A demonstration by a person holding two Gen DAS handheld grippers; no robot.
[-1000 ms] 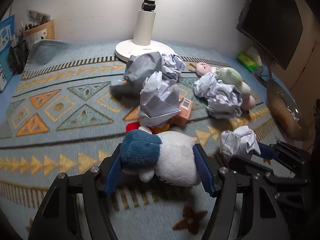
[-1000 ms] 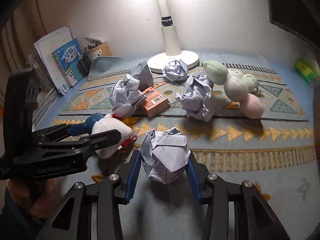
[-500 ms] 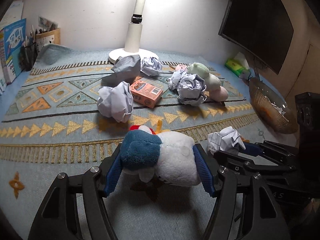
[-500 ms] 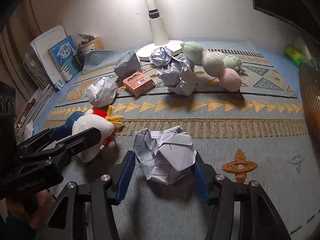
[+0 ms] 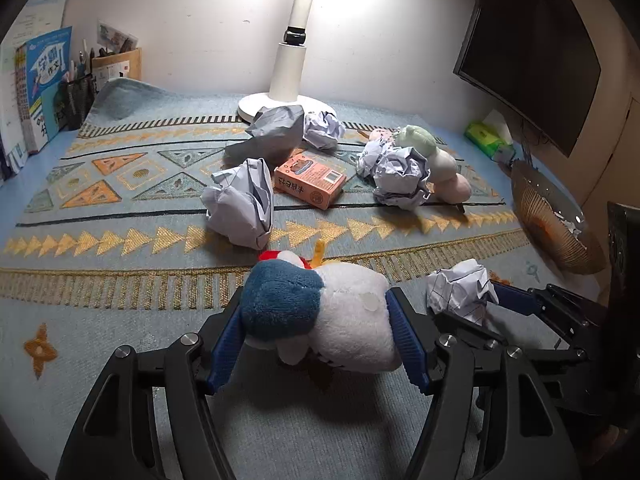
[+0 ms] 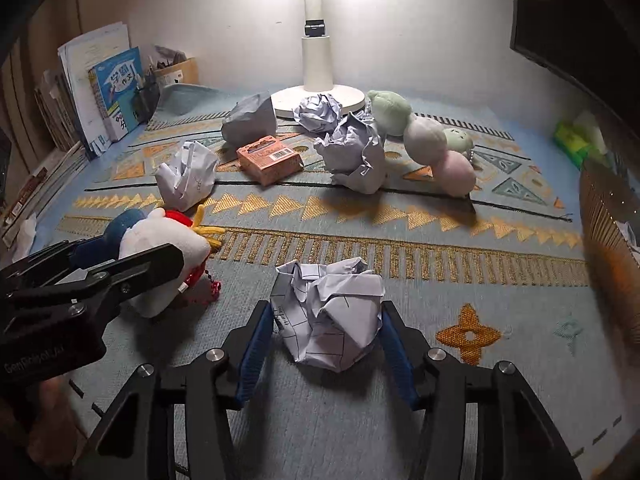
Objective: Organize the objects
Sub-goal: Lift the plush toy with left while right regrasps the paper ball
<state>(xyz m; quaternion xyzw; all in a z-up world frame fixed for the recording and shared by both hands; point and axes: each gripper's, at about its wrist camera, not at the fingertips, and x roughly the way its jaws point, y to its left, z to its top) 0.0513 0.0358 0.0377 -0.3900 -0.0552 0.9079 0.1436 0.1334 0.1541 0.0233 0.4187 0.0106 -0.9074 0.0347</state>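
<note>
My left gripper (image 5: 316, 340) is shut on a blue-and-white plush toy (image 5: 320, 316) with a red and yellow crest, held above the near part of the rug; it also shows in the right wrist view (image 6: 160, 248). My right gripper (image 6: 326, 344) is shut on a crumpled ball of grid paper (image 6: 326, 316), also seen in the left wrist view (image 5: 460, 296). Several more paper balls (image 5: 240, 204) (image 5: 400, 176), an orange box (image 5: 310, 178) and a pastel plush chain (image 6: 432, 140) lie on the rug by the white lamp base (image 5: 280, 104).
A patterned blue rug (image 5: 100, 220) covers the desk. A woven basket (image 5: 556, 224) sits at the right edge. Books and a pen holder (image 5: 40, 80) stand at the back left. A dark monitor (image 5: 528, 52) and a green tissue pack (image 5: 488, 140) are at the back right.
Both grippers have pulled back toward the near edge of the rug, carrying the plush toy and the paper ball away from the pile. The grips have not changed.
</note>
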